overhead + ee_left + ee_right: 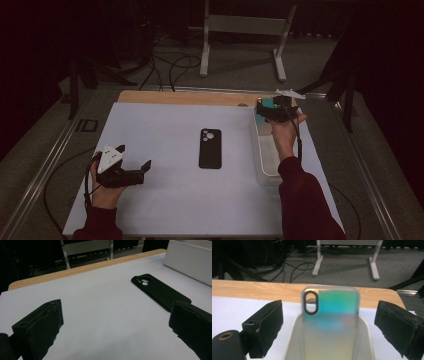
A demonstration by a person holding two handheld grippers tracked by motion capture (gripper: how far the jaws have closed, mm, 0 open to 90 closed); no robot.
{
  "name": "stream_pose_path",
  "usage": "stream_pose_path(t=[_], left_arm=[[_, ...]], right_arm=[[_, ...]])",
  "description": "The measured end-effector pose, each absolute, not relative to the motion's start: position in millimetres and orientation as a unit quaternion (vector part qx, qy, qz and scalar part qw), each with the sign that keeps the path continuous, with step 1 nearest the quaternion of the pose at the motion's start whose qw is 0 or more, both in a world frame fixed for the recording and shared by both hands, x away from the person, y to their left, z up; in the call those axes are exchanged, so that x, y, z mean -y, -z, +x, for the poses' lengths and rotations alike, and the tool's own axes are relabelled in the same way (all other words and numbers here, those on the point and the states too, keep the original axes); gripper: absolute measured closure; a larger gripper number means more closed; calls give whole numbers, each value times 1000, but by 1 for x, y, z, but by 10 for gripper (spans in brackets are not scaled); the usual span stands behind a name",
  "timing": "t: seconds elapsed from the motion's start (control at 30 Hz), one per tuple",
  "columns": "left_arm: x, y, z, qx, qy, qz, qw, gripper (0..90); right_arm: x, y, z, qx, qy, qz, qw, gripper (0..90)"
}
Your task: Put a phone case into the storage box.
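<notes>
On the white table lie two phone cases: one black case flat at the middle, and one iridescent case propped upright in the single clear bin. Both jaws of the right gripper stand wide beside it, not touching; the left gripper rests open, empty.

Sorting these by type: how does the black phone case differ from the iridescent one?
The black phone case is opaque and dark; the iridescent phone case shimmers green and pink. The black one lies flat on the white table; the iridescent one stands propped in the clear bin. Both have a camera cutout.
</notes>
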State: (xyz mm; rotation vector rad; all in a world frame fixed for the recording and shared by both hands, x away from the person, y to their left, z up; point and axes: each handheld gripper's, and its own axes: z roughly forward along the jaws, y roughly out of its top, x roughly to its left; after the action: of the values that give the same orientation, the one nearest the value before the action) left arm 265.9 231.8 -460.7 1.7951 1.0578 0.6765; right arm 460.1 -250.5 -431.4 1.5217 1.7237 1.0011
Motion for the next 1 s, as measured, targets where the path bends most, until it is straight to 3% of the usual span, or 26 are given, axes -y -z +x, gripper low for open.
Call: stream_pose_path(t=[0.43,1.0], left_arm=[[-231,461,267,-430,-273,729,457,0],[-228,462,269,-429,-265,732,458,0]], right_arm=[[239,416,438,-685,-407,531,288,82],[231,399,374,-730,-462,446,235,82]])
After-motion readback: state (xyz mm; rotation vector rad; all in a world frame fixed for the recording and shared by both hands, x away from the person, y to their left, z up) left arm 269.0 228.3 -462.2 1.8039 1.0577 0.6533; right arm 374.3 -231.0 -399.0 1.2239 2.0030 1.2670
